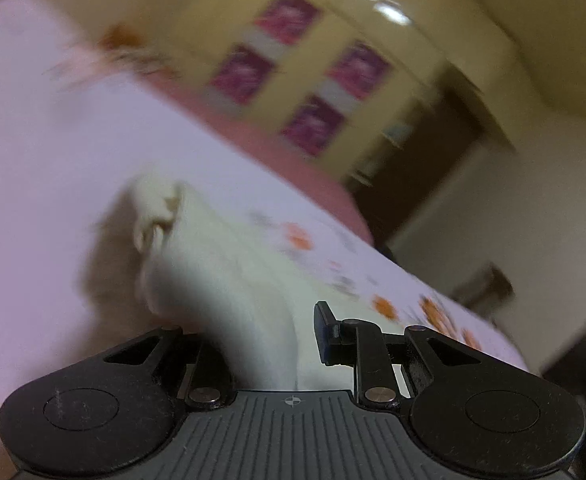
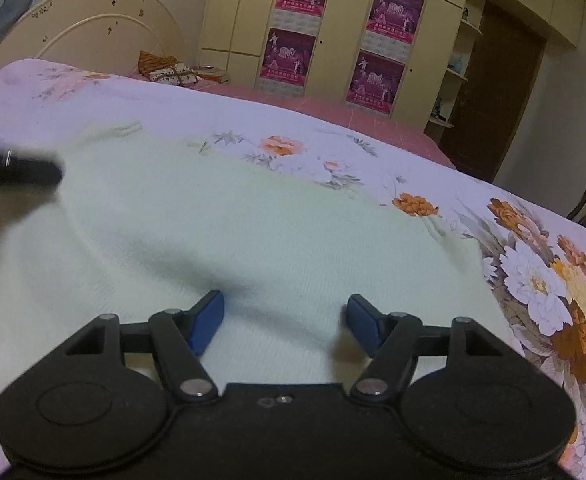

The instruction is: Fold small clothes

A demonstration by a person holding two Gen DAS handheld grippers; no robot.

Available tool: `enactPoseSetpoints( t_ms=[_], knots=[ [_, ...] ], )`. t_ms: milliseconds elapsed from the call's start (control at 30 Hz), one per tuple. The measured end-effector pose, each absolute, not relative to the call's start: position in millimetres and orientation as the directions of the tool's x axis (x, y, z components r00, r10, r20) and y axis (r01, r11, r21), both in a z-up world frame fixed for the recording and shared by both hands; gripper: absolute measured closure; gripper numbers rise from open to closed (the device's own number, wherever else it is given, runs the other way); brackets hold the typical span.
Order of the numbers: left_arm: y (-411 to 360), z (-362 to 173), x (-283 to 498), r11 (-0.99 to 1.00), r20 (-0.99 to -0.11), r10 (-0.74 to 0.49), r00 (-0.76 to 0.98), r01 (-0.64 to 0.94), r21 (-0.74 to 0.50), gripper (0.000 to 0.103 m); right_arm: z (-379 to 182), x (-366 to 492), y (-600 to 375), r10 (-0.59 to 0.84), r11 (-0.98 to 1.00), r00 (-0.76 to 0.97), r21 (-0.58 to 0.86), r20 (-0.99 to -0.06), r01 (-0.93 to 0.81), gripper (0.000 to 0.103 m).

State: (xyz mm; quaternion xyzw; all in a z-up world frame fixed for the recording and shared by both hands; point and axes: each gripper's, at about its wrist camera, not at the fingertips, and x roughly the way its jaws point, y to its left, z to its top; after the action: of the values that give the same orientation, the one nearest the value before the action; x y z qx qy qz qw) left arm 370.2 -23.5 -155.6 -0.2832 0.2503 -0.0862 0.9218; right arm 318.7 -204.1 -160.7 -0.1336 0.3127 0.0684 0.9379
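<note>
The left tongs (image 1: 269,344) have a bunch of the cream sweater (image 2: 253,240) pinched between their pads. One pad is buried under the cloth; the other shows bare at the right of the fold. From that wrist's view the knit rises out of the grip in a thick ridge, with a cuff or hem end (image 1: 157,216) flopping over at its far tip, so I take it that this side is being lifted to carry it across the body of the garment. The picture is smeared, so I can't say how much cloth is caught.

The sweater itself lies spread flat on the bed (image 2: 173,96), over a lilac cover printed with orange and white flowers. It lies there because the bed gives a broad, soft surface to fold on.

In the right wrist's view a dark blurred shape at the left edge sits over the sweater; probably the other tool, though I can't be sure.

The right tongs (image 2: 285,320) stand wide, blue pads apart, holding nothing, low over the near part of the sweater. I'd guess they are poised to take the matching edge or to pin the cloth down.
</note>
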Motion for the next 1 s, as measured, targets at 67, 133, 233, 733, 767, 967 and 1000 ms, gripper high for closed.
enactPoseSetpoints(
  t_ms=[67,133,233,733,767,967,1000],
  knots=[
    [-45.6,-144.7,379.5,0.845,-0.410,-0.370,0.834,0.118,-0.522,0.080,-155.9,319.4,-209.8,0.073,0.964,0.786,-0.160,-0.614,-0.215,0.034],
    [-75.2,-137.3,388.9,0.838,-0.412,-0.460,0.787,0.232,-0.493,0.080,-147.3,318.8,-224.9,0.106,0.975,0.784,-0.090,-0.612,-0.202,0.040],
    [-117.8,-139.2,396.0,0.815,-0.453,-0.554,0.698,0.346,-0.464,0.080,-138.4,307.3,-263.4,0.107,0.991,0.786,0.004,-0.609,-0.132,0.044],
    [-37.1,-144.0,382.0,0.915,-0.588,-0.243,0.772,-0.019,-0.404,0.079,-128.0,306.7,-329.8,0.289,0.932,0.734,0.355,-0.615,-0.070,0.038],
    [-24.7,-147.2,387.6,0.912,-0.596,-0.208,0.776,-0.066,-0.405,0.079,-128.0,317.5,-321.1,0.310,0.927,0.727,0.363,-0.613,-0.090,0.038],
    [4.5,-171.3,427.3,0.892,-0.636,-0.122,0.762,-0.197,-0.407,0.079,-136.8,373.2,-290.7,0.381,0.907,0.680,0.395,-0.626,-0.145,0.039],
    [5.8,-172.9,431.7,0.890,-0.636,-0.119,0.763,-0.202,-0.408,0.079,-138.7,382.2,-288.8,0.389,0.903,0.675,0.404,-0.627,-0.145,0.039]
  ],
)
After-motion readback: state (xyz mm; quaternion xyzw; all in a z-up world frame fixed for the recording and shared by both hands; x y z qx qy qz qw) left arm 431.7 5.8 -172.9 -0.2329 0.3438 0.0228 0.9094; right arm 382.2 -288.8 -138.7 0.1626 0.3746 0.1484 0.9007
